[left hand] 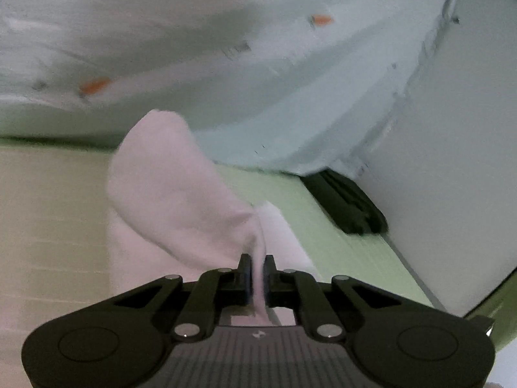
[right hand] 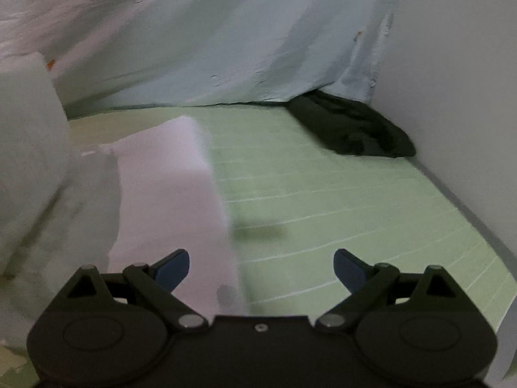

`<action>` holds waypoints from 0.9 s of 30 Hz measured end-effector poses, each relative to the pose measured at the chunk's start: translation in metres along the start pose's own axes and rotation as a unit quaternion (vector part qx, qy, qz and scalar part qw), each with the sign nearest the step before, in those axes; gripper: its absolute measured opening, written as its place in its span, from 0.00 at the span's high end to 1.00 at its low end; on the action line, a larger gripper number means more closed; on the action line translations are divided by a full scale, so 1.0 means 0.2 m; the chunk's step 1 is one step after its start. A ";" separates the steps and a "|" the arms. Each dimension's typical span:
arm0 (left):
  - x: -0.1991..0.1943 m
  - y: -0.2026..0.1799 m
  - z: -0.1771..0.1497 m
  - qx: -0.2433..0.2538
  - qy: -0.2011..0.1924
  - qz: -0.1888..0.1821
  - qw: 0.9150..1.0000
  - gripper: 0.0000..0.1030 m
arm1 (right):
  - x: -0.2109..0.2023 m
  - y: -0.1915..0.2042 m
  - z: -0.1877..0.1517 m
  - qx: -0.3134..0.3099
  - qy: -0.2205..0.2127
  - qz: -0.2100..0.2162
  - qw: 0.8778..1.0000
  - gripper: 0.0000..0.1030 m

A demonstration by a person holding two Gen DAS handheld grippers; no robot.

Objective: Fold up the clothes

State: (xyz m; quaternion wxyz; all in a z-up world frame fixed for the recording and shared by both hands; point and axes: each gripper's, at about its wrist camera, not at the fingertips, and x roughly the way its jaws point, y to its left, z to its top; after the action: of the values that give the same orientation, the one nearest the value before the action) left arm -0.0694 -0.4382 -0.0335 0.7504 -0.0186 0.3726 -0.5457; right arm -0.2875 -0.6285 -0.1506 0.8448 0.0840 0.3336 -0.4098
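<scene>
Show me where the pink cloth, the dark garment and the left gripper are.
pink cloth (left hand: 174, 194): left wrist view, middle of its lifted fold.
dark garment (right hand: 352, 127): right wrist view, centre of the pile.
left gripper (left hand: 257, 278): left wrist view, between fingertips.

a pale pink soft cloth garment; a light green mat with thin white lines; a pale blue draped sheet with orange flecks; a dark green crumpled cloth bundle.

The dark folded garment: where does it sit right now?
The dark garment lies at the far right of the green mat in the right wrist view, in the corner where the pale blue sheet meets the white wall.
</scene>
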 end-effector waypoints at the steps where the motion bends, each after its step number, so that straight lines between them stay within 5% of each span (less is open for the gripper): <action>1: 0.07 -0.02 -0.01 -0.015 0.009 -0.011 1.000 0.94 | 0.02 -0.05 0.01 0.004 0.001 0.000 1.000 0.06; 6: 0.48 0.03 -0.15 -0.165 0.091 -0.056 0.981 0.93 | 0.10 -0.26 0.04 0.009 0.002 -0.008 1.000 0.06; 9: 0.64 0.05 -0.26 -0.215 0.134 -0.021 0.967 0.92 | 0.16 -0.35 0.06 0.022 0.004 -0.009 1.000 0.06; 11: 0.63 0.02 -0.27 -0.201 0.136 -0.015 0.970 0.89 | 0.19 -0.38 0.09 0.033 0.004 -0.006 0.999 0.06; 13: 0.54 -0.02 -0.22 -0.163 0.097 -0.005 0.982 0.60 | 0.22 -0.39 0.11 0.039 0.003 0.009 0.999 0.06; 15: 0.44 -0.06 -0.16 -0.124 0.055 0.006 0.991 0.49 | 0.25 -0.35 0.15 0.040 0.004 0.042 0.998 0.06; 19: 0.27 -0.02 -0.09 -0.109 0.008 0.065 0.992 0.45 | 0.28 -0.22 0.24 0.049 0.002 0.146 0.988 0.06; 22: 0.21 0.10 -0.06 -0.132 0.004 0.117 0.984 0.41 | 0.33 -0.15 0.29 0.097 0.022 0.246 0.964 0.06; 27: 0.19 0.35 -0.14 -0.211 0.044 0.169 0.962 0.41 | 0.48 -0.05 0.28 0.199 0.106 0.382 0.896 0.07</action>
State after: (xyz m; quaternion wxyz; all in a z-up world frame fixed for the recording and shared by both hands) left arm -0.0245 -0.4304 -0.1048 0.7938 -0.0888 0.5095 -0.3200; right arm -0.2239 -0.7196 -0.1676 0.8614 0.4148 0.2749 -0.1021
